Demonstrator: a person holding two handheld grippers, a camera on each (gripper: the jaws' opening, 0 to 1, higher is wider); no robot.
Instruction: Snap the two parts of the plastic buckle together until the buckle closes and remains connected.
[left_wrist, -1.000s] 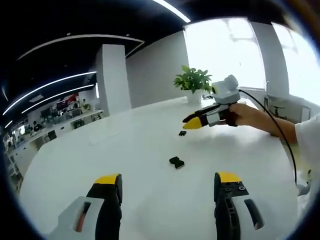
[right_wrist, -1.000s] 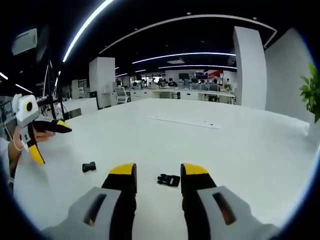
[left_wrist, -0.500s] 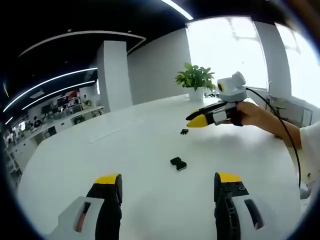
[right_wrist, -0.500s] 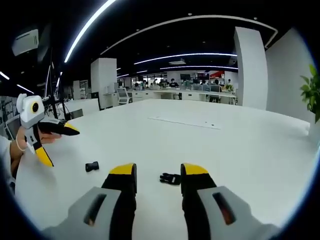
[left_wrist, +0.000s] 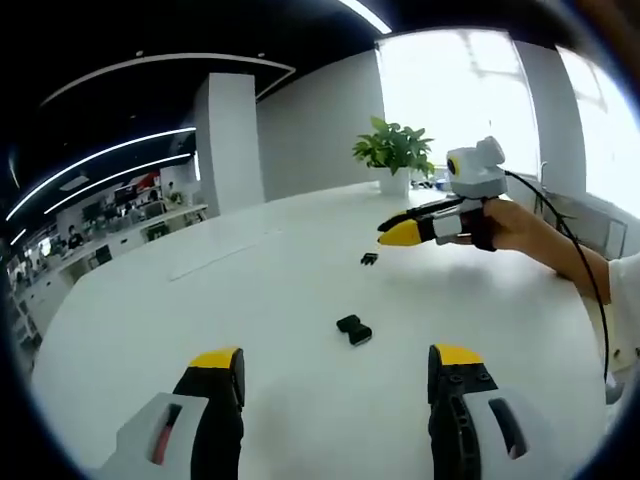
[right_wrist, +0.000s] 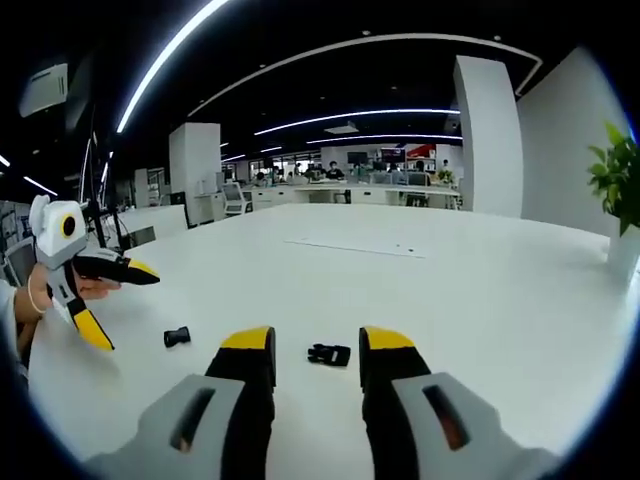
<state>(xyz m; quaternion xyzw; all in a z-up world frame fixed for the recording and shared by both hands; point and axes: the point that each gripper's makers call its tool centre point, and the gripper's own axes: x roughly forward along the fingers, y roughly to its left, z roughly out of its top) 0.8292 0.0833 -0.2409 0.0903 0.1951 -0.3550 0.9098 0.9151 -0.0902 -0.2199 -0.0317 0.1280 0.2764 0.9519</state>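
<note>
Two black plastic buckle parts lie apart on the white table (left_wrist: 200, 300). In the left gripper view the nearer part (left_wrist: 353, 329) rests ahead of my open left gripper (left_wrist: 335, 372), and the smaller part (left_wrist: 369, 260) lies farther off. Above that part a hand holds my right gripper (left_wrist: 402, 234). In the right gripper view one part (right_wrist: 329, 354) lies on the table between the tips of my open right gripper (right_wrist: 316, 352), untouched. The other part (right_wrist: 177, 337) sits to the left, near my left gripper (right_wrist: 122, 306), whose jaws are spread and empty.
A potted plant (left_wrist: 395, 150) stands at the table's far edge, also seen as the plant (right_wrist: 618, 185) on the right. A cable (left_wrist: 560, 250) trails from the right gripper. A thin flat strip (right_wrist: 358, 246) lies mid-table. White pillars and office desks stand beyond.
Both views have shifted a little with the hands. The buckle parts lie where they were, and neither gripper has taken hold of anything.
</note>
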